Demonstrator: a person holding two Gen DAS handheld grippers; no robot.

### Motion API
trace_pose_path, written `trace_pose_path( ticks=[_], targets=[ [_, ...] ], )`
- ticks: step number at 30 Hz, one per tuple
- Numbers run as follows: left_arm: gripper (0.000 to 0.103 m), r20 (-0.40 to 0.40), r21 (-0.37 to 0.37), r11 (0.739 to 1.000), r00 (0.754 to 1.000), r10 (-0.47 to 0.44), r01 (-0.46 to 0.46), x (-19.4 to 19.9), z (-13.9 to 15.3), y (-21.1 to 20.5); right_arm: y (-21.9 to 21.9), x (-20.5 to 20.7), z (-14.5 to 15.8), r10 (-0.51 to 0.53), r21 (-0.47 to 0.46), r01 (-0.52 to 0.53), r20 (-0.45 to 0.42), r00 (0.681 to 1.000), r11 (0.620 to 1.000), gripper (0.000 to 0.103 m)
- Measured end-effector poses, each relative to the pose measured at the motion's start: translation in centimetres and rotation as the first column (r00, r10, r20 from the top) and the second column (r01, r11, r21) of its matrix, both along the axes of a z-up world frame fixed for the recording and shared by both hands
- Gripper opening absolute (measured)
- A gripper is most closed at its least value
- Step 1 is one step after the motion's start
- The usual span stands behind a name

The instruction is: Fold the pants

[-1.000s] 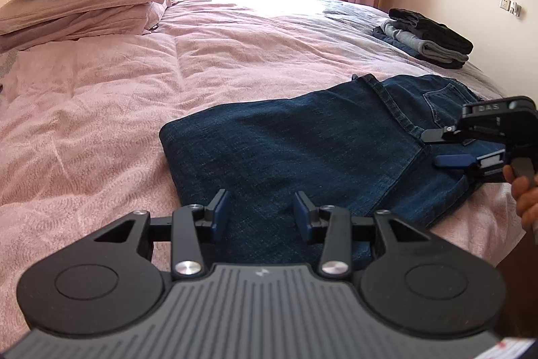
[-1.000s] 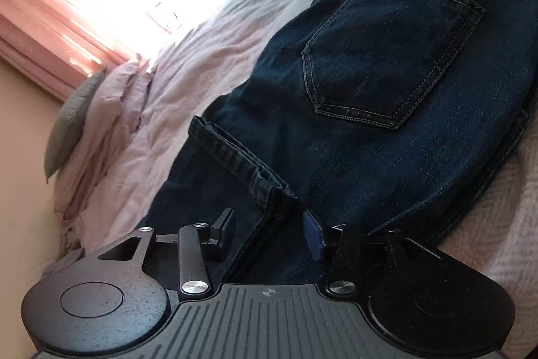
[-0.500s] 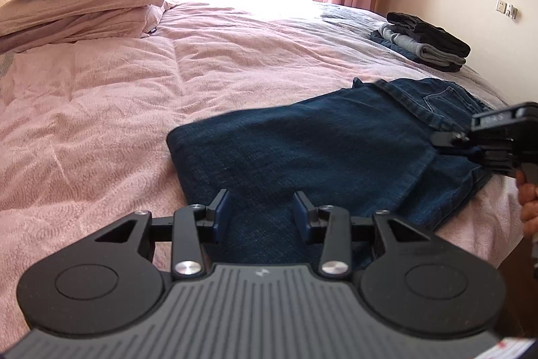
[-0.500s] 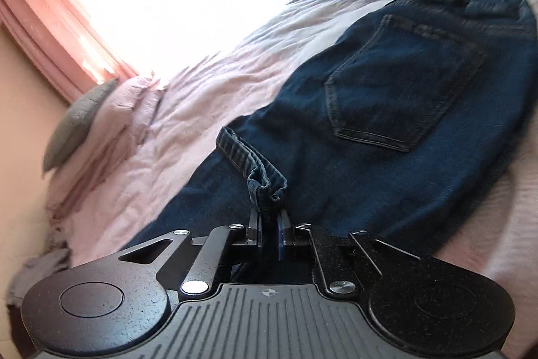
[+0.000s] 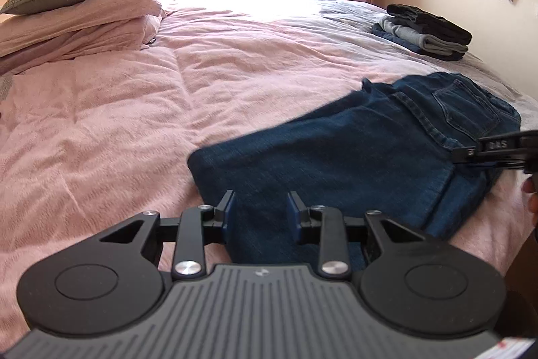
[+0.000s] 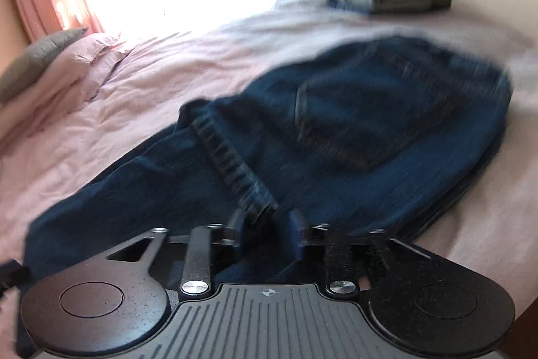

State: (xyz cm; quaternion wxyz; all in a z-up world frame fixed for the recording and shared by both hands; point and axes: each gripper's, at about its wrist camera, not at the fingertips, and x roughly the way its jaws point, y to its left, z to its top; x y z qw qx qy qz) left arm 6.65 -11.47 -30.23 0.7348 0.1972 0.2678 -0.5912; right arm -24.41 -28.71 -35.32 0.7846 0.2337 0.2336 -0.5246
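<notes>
Dark blue jeans (image 5: 336,150) lie folded on the pink bedspread (image 5: 134,123), back pocket (image 5: 467,110) up. My left gripper (image 5: 260,211) hovers over their near left corner. Its jaws are closing a little, and the pads stand apart and press on nothing. My right gripper (image 6: 267,224) is at the leg hem (image 6: 232,164), which runs up between the fingers. Those jaws are opening and the pads stand off the cloth. In the left wrist view the right gripper (image 5: 470,153) reaches in from the right edge over the hem.
A stack of folded clothes (image 5: 427,32) sits at the far right of the bed. Pillows (image 5: 67,5) are piled at the far left. A person's hand (image 5: 531,197) shows at the right edge. The bed's near edge drops off at the lower right.
The right gripper closed on the leg hem half a second ago and has now parted its jaws, rolling more upright. The left gripper's jaws narrowed slightly; it barely moved.
</notes>
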Motion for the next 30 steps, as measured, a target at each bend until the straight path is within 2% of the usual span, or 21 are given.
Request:
trace_pose_path(
  ticks=[2, 6, 8, 10, 12, 13, 14, 16, 19, 23, 25, 27, 30],
  targets=[
    [0.028, 0.007, -0.014, 1.000, 1.000, 0.007, -0.007, 0.5, 0.5, -0.8, 0.0, 0.6, 1.0, 0.044, -0.108, -0.047, -0.027, 0.999, 0.993, 0.033],
    [0.028, -0.006, -0.049, 0.999, 1.000, -0.001, 0.000, 0.7, 0.8, -2.9, -1.8, 2.5, 0.6, 0.243, -0.139, -0.236, 0.039, 0.969, 0.962, 0.033],
    [0.028, -0.028, -0.028, 1.000, 1.000, 0.010, -0.010, 0.8, -0.1, -4.5, -3.0, 3.8, -0.7, 0.270, -0.124, -0.269, -0.008, 0.963, 0.955, 0.033],
    [0.028, -0.032, 0.004, 1.000, 0.999, 0.024, -0.024, 1.0, -1.5, -5.9, -4.9, 5.2, -3.0, 0.275, -0.017, -0.278, -0.100, 0.956, 0.960, 0.033],
    [0.029, -0.031, 0.023, 0.999, 0.999, 0.038, -0.037, 1.1, -2.7, -6.8, -5.5, 4.2, -3.6, 0.268, 0.006, -0.268, -0.034, 0.963, 0.963, 0.033],
    [0.029, -0.033, 0.029, 0.999, 0.998, 0.046, -0.045, 1.2, -2.8, -6.9, -5.4, 3.9, -3.2, 0.262, 0.015, -0.262, -0.039, 0.964, 0.965, 0.033],
    [0.029, -0.032, 0.024, 0.998, 0.998, 0.053, -0.052, 1.2, -2.5, -6.7, -4.9, 3.3, -2.6, 0.253, 0.013, -0.253, -0.040, 0.967, 0.967, 0.033],
    [0.027, -0.032, 0.021, 0.997, 0.997, 0.070, -0.069, 1.0, -1.8, -5.9, -3.1, 1.4, -1.1, 0.254, -0.025, -0.253, 0.014, 0.967, 0.967, 0.033],
    [0.027, -0.042, 0.000, 0.997, 0.996, 0.077, -0.077, 0.3, -0.3, -3.2, 0.1, -0.6, 0.0, 0.297, -0.043, -0.295, 0.058, 0.953, 0.955, 0.033],
    [0.027, -0.054, 0.007, 0.997, 0.996, 0.073, -0.073, -1.5, 0.0, 0.8, 1.9, -0.5, -2.5, 0.329, 0.055, -0.327, -0.034, 0.944, 0.943, 0.033],
    [0.027, -0.042, 0.037, 0.997, 0.997, 0.063, -0.061, -2.5, -1.1, 1.8, 2.6, -1.3, -2.2, 0.326, 0.025, -0.326, -0.012, 0.945, 0.945, 0.033],
    [0.027, 0.009, 0.039, 0.996, 0.997, 0.074, -0.075, -3.4, -1.3, 2.4, 2.7, -2.8, -1.1, 0.320, 0.028, -0.322, 0.060, 0.946, 0.946, 0.033],
    [0.026, -0.033, 0.022, 0.994, 0.994, 0.106, -0.105, -3.5, -0.3, 2.9, 1.5, -6.7, 0.7, 0.234, 0.016, -0.241, 0.182, 0.955, 0.970, 0.033]
  ],
)
